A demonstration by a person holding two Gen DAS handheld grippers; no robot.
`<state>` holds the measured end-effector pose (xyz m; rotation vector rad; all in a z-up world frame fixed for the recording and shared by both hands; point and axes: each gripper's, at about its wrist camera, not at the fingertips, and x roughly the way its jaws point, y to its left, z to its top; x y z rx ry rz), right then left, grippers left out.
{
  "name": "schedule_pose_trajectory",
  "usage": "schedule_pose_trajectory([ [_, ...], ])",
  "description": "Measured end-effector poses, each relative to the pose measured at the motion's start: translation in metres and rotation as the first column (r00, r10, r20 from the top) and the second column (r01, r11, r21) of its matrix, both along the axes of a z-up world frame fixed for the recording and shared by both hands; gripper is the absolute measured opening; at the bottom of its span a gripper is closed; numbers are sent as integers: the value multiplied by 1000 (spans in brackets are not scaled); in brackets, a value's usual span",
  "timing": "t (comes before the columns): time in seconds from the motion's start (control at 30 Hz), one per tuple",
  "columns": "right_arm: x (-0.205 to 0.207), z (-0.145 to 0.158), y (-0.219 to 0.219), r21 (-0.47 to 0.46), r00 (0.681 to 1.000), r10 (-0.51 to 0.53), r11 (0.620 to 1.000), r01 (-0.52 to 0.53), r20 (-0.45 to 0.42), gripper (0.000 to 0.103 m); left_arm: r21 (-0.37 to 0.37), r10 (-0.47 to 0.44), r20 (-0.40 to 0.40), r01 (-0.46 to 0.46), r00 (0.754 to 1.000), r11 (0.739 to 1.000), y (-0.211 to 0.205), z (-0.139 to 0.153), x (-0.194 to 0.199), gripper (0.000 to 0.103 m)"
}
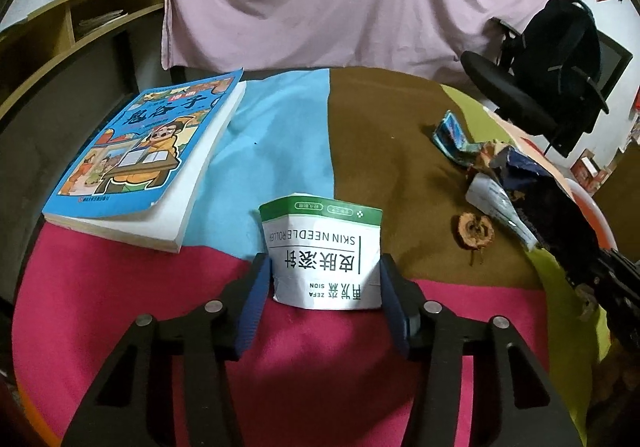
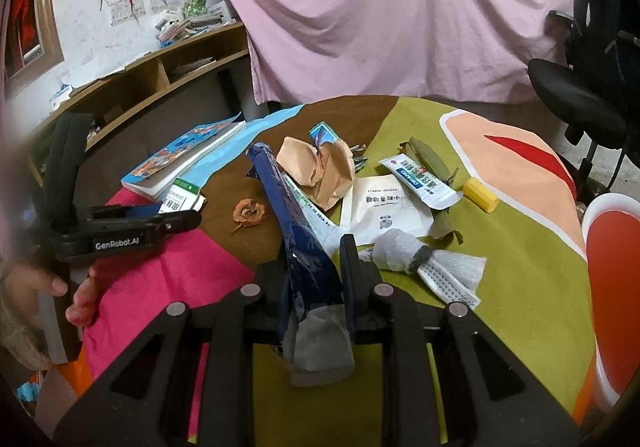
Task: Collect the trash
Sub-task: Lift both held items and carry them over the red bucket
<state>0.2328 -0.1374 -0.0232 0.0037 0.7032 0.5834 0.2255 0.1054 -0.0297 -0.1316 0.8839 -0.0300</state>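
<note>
My left gripper (image 1: 325, 267) is shut on a white and green "skin needle roller" box (image 1: 322, 251), low over the pink part of the tablecloth; it also shows in the right wrist view (image 2: 182, 199). My right gripper (image 2: 316, 251) is shut on a dark blue foil wrapper (image 2: 292, 231) that sticks up between its fingers. Other trash lies on the table beyond: crumpled tan paper (image 2: 320, 171), a white packet (image 2: 384, 207), a blue and white tube box (image 2: 420, 179), a rolled white mesh (image 2: 420, 259), leaves (image 2: 424, 155) and a dried fruit peel (image 2: 250, 213).
A blue children's book (image 1: 136, 155) lies at the table's left. A yellow block (image 2: 480, 195) sits on the green cloth. A red and white bin (image 2: 612, 279) stands at the right edge. A black office chair (image 1: 532, 87) stands behind the table.
</note>
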Motion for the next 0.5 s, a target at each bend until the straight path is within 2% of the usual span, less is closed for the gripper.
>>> schedule_pose_trajectory([
  [0.17,-6,4,-6,24,999,-18,1000,17,39,50,-35,3,62,-1,998,999,-8,8,-22,45],
  [0.3,-15,10,-14,54,994,-40,998,35,103,50,-47,11,130,-5,991,999,-22,20,-39,45],
  [0.5,-32,24,-38,174,975,-98,983,63,198,50,-28,-14,259,22,966,999,-51,46,-61,46],
])
